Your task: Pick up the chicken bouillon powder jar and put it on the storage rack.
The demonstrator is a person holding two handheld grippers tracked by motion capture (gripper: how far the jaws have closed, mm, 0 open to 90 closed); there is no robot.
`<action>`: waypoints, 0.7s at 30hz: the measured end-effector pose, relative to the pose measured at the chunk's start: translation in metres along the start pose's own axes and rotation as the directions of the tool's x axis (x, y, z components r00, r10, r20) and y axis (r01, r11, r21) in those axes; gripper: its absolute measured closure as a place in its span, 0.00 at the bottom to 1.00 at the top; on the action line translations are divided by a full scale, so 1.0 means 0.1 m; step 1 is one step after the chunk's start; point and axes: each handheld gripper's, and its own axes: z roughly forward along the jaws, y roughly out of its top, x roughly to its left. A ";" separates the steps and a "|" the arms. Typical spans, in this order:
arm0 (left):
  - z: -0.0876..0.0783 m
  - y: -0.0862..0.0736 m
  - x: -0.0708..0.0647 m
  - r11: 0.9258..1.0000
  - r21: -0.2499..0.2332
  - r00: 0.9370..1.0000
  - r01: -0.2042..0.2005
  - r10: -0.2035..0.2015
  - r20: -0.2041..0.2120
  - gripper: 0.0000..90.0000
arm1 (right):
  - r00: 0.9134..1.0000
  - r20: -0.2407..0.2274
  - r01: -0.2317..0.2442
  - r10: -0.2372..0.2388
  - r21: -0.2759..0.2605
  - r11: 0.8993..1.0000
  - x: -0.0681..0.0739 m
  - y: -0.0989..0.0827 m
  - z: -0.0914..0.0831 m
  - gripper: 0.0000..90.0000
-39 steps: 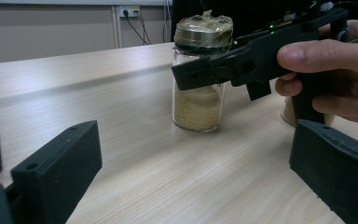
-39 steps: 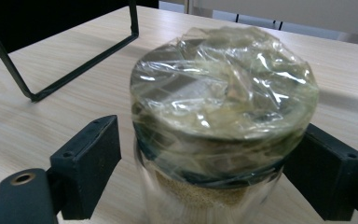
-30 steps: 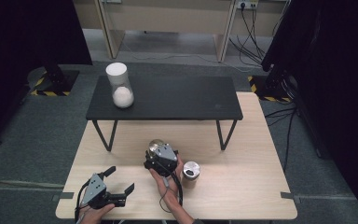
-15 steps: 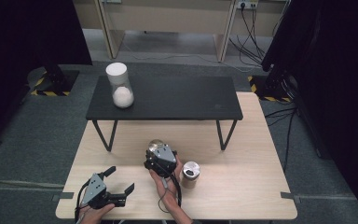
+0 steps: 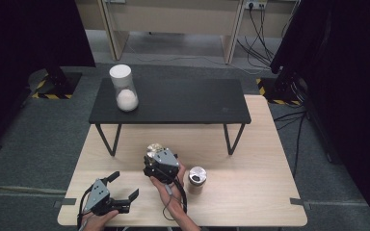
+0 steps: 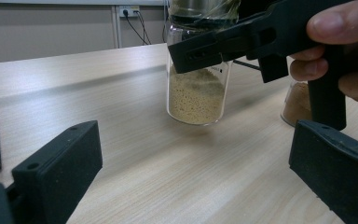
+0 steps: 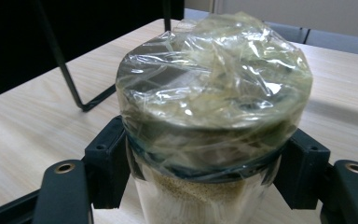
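Observation:
A glass jar (image 5: 154, 147) of yellow-brown granules, its lid wrapped in clear film (image 7: 214, 102), is at the middle of the wooden table (image 5: 250, 202). My right gripper (image 5: 156, 155) is shut on its neck just under the lid, one black jaw on each side (image 7: 209, 172). In the left gripper view the jar (image 6: 196, 93) stands upright, and I cannot tell whether its base touches the wood. My left gripper (image 5: 125, 185) rests open near the front left edge, its jaws (image 6: 191, 172) wide apart and empty, pointing at the jar.
A second jar (image 5: 197, 175) with a metal lid and brown powder (image 6: 297, 105) stands just right of the held jar. A low black table (image 5: 173, 101) spans the back, carrying a clear white-lidded cylinder (image 5: 124, 89) with a white lump inside.

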 end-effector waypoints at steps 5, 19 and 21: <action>0.00 0.00 0.00 1.000 0.000 1.000 -0.001 0.001 0.000 0.02 | 1.000 -0.027 0.005 -0.005 -0.004 1.000 -0.01 0.05 -0.05 0.34; 0.00 0.00 0.00 1.000 0.000 1.000 0.000 0.000 0.000 0.02 | 0.994 -0.105 0.023 -0.025 -0.025 0.999 -0.01 0.22 -0.20 0.34; 0.00 0.00 0.00 1.000 0.000 1.000 0.000 0.000 0.000 0.02 | 0.992 -0.121 0.022 -0.025 -0.027 0.999 -0.01 0.25 -0.23 0.34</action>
